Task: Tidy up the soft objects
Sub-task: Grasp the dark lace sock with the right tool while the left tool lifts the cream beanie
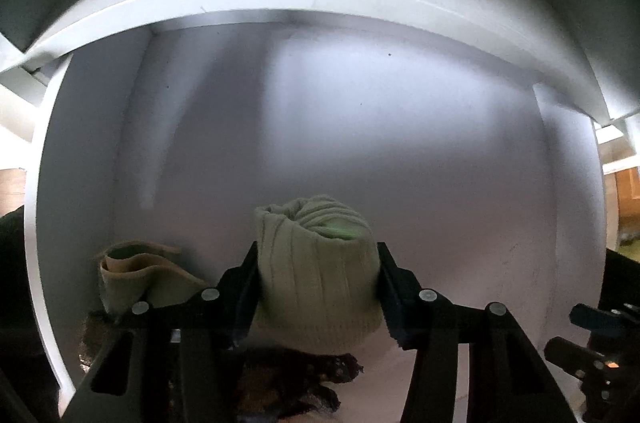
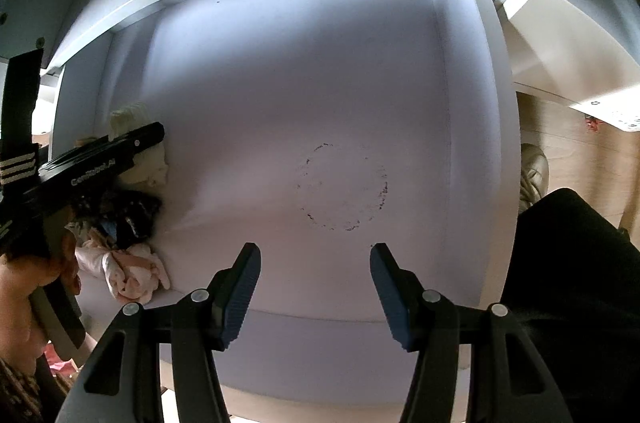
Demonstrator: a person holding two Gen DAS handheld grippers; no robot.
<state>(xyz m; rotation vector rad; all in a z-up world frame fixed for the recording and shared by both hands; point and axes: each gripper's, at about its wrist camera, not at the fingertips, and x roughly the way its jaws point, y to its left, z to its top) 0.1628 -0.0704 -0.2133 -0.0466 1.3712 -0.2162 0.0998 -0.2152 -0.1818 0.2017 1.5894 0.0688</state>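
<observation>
A: Step in hand, as I read it: stowing a rolled pale-green sock bundle [image 1: 318,275] in the white drawer [image 1: 400,127]. It sits on the drawer floor toward the near-left part, just right of a tan folded sock [image 1: 132,273] in the drawer's left corner, with dark fabric [image 1: 288,383] at the drawer's near edge below it.

B: Left gripper [image 1: 318,287]?

A: Partly closed, both pads pressing the bundle's sides; the knit bulges between them. So it's gripping the bundle. Whether this is a pick or a set-down, I can't tell.

B: Right gripper [image 2: 316,287]?

A: Jaws apart, nothing between them, touching nothing. It hangs above the drawer's bare middle, near a faint ring mark [image 2: 344,187]. A pink cloth [image 2: 128,271] lies at the drawer's left side.

B: Next move?

A: Judgement only: if placing, spread the left jaws gently and lift straight up so the roll doesn't unravel or drag onto the tan sock.
</observation>
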